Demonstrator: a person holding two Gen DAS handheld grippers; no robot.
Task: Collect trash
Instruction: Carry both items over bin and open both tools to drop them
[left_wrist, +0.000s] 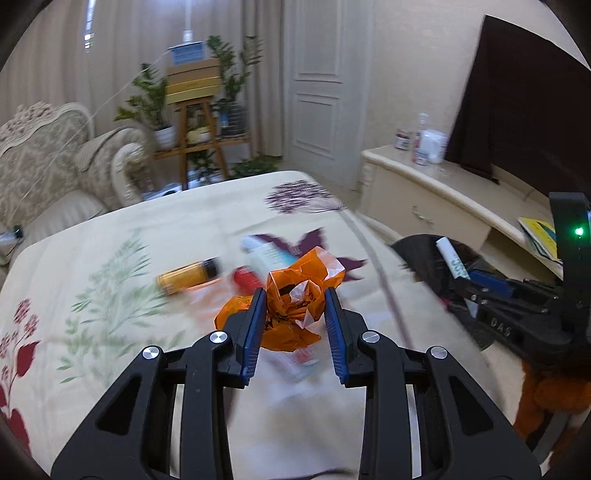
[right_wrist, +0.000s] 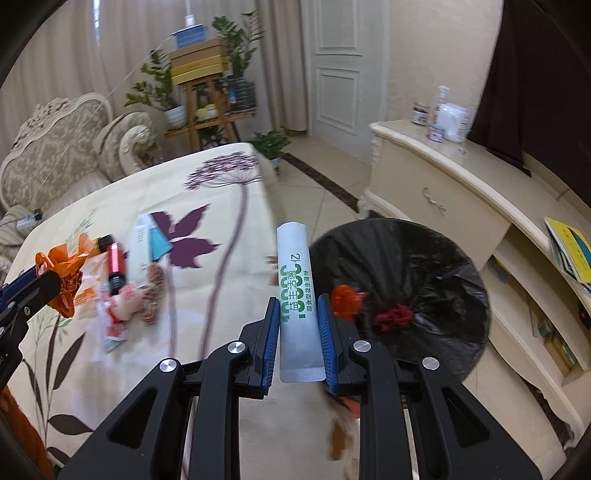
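My left gripper (left_wrist: 295, 295) is shut on a crumpled orange plastic bag (left_wrist: 299, 295), held just above the floral tablecloth (left_wrist: 147, 221). It also shows in the right wrist view (right_wrist: 62, 273) at the left edge. My right gripper (right_wrist: 297, 302) is shut on a white sachet with green print (right_wrist: 297, 295), held at the table's right edge beside a bin lined with a black bag (right_wrist: 424, 266). The bin holds orange and red scraps. Left on the cloth are an amber bottle (left_wrist: 186, 277), a red bottle (right_wrist: 115, 264), a white tube (right_wrist: 142, 240) and small wrappers (right_wrist: 110, 325).
A cream cabinet (right_wrist: 461, 199) with jars and a dark cloth stands right of the bin. An ornate sofa (right_wrist: 66, 147) and a plant stand (right_wrist: 207, 99) are behind the table. A white door (right_wrist: 340, 66) is at the back.
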